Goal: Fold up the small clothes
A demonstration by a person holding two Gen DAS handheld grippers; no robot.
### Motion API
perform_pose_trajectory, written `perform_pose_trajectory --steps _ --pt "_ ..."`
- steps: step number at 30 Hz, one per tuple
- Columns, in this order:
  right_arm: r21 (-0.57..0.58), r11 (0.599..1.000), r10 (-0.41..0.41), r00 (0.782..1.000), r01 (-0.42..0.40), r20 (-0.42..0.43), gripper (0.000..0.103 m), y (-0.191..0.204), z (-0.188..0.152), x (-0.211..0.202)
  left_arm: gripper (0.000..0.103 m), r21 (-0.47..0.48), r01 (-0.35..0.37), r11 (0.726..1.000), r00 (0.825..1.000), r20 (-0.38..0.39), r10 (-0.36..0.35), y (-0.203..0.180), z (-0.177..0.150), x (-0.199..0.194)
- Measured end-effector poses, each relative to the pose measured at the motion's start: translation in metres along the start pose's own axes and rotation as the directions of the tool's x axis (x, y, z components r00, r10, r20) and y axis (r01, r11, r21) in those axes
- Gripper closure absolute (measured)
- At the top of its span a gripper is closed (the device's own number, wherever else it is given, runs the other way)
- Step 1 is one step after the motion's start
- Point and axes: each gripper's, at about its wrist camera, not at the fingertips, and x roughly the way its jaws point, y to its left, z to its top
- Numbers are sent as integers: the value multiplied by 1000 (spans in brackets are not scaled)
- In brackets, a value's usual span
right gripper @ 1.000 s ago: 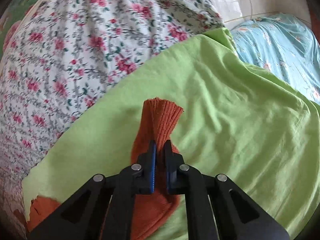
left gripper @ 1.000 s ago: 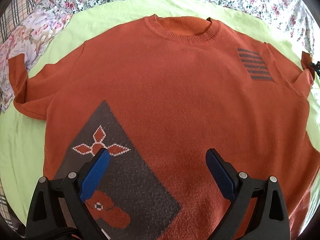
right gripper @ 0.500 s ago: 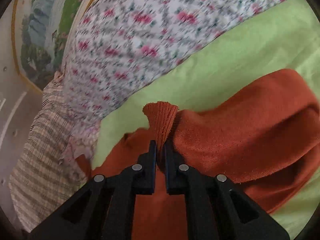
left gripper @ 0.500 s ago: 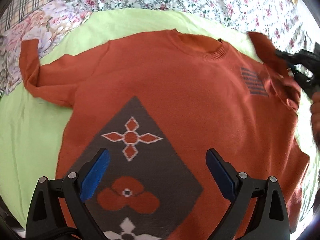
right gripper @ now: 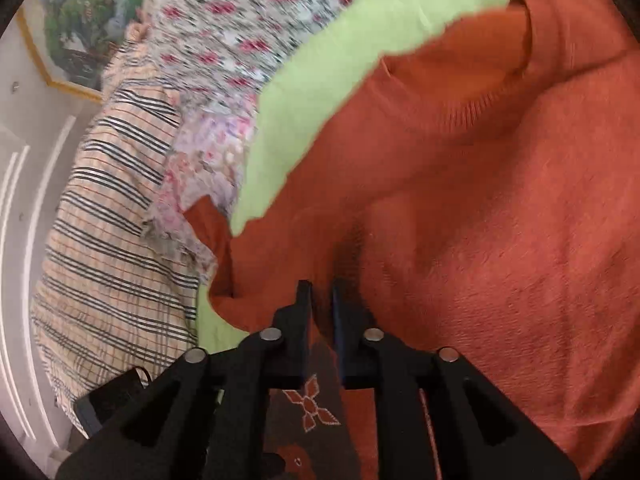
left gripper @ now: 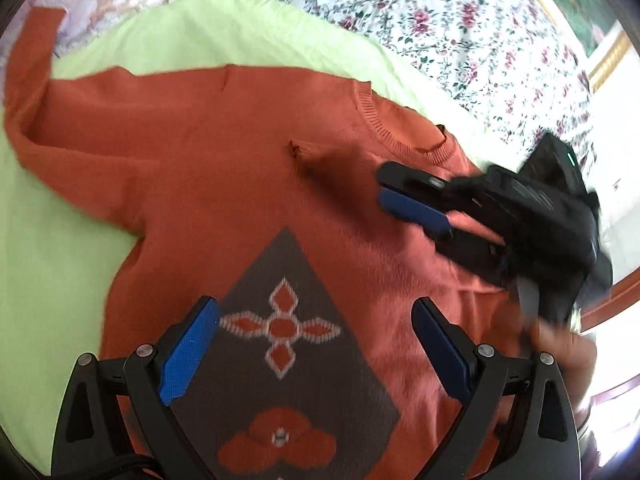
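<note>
- Orange knit sweater (left gripper: 208, 184) lies front-up on the green sheet (left gripper: 224, 28), spread flat ahead of and under the left tongs (left gripper: 316, 344).
- Left tongs: spread wide, holding nothing, hovering over the grey diamond patch (left gripper: 296, 344) near the hem.
- Right tongs (left gripper: 382, 188): over the chest just below the collar (left gripper: 400, 136), jaws opening. The right wrist view shows only a narrow gap; I can't tell whether knit is between the pads.
- Right sleeve is folded in across the chest, its cuff (left gripper: 298, 150) just past the right tong tips. Left sleeve (left gripper: 28, 80) is out flat, far to the left tongs' left.
- Risks:
  - Fuzzy knit could snag on a pad as the right tongs pull away, dragging the sleeve back out.
  - Sleeve lies at a slant with a small ridge, so the fold may come out crooked if not smoothed.
  - Soft bed: pressing down will bunch the sheet and skew the sweater.
</note>
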Motion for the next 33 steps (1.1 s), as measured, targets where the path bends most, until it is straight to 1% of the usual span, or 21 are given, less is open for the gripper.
perform_pose_trajectory --steps 1,2,5,8,10,11,12,13,14,16,17,18,20,21,22,24,25,27,29,31,33 --pt "6 1000 6 1000 -6 13 70 -3 -3 -5 6 -16 24 1000 1000 -11 -24 2 7 7" --pt "5 1000 2 999 -2 32 66 -6 -5 -13 6 -29 37 999 999 -17 -38 4 12 12" --pt "7 1000 -28 995 27 96 65 -11 -13 -43 6 -52 72 996 996 -46 -75 3 31 38" --pt "25 999 -52 984 48 171 65 -14 -25 -80 9 -34 101 994 994 -32 -102 -4 48 57" --pt "29 997 -73 972 69 222 63 -17 -40 -108 29 -2 96 995 995 -19 -96 -11 59 70" --pt "30 996 -84 967 79 241 59 -15 -44 -117 64 18 96 995 995 -18 -95 -14 61 73" --pt "34 995 -100 959 94 264 56 -16 -51 -128 102 37 112 993 993 -36 -110 -19 64 79" --pt "42 993 -120 950 112 287 52 -16 -58 -138 96 49 127 991 991 -55 -124 -24 65 83" --pt "48 991 -135 942 127 309 52 -18 -64 -149 98 68 122 990 992 -40 -119 -30 65 81" --pt "58 984 -177 924 167 339 52 -22 -71 -169 99 151 65 986 997 34 -71 -43 64 62" --pt "60 979 -202 914 194 353 52 -25 -73 -180 99 168 47 985 996 71 -59 -44 65 51" --pt "64 974 -226 903 218 367 52 -28 -73 -190 99 172 35 984 993 101 -53 -41 67 39" --pt "86 959 -281 875 270 394 51 -36 -71 -213 99 160 -46 986 989 145 23 -23 73 25" --pt "97 951 -308 860 294 408 50 -40 -69 -222 99 149 -79 986 988 141 58 -11 77 26" --pt "110 942 -334 843 318 422 49 -45 -65 -229 99 131 -84 988 990 125 68 -2 79 29" --pt "138 925 -378 818 354 434 47 -57 -53 -241 99 97 -64 993 993 101 54 12 81 34" --pt "144 918 -395 811 370 432 47 -62 -45 -243 99 93 -63 994 994 100 54 15 81 35" --pt "142 902 -429 806 408 408 44 -70 -29 -243 98 94 -76 993 992 108 65 16 79 36" --pt "126 878 -473 802 461 364 38 -79 -8 -235 98 79 -86 993 992 104 77 18 78 42" --pt "116 856 -511 788 504 344 38 -88 9 -228 98 66 -85 994 993 88 79 20 75 46" --pt "97 836 -542 785 541 301 37 -98 26 -216 98 85 -99 992 993 78 92 19 69 48"
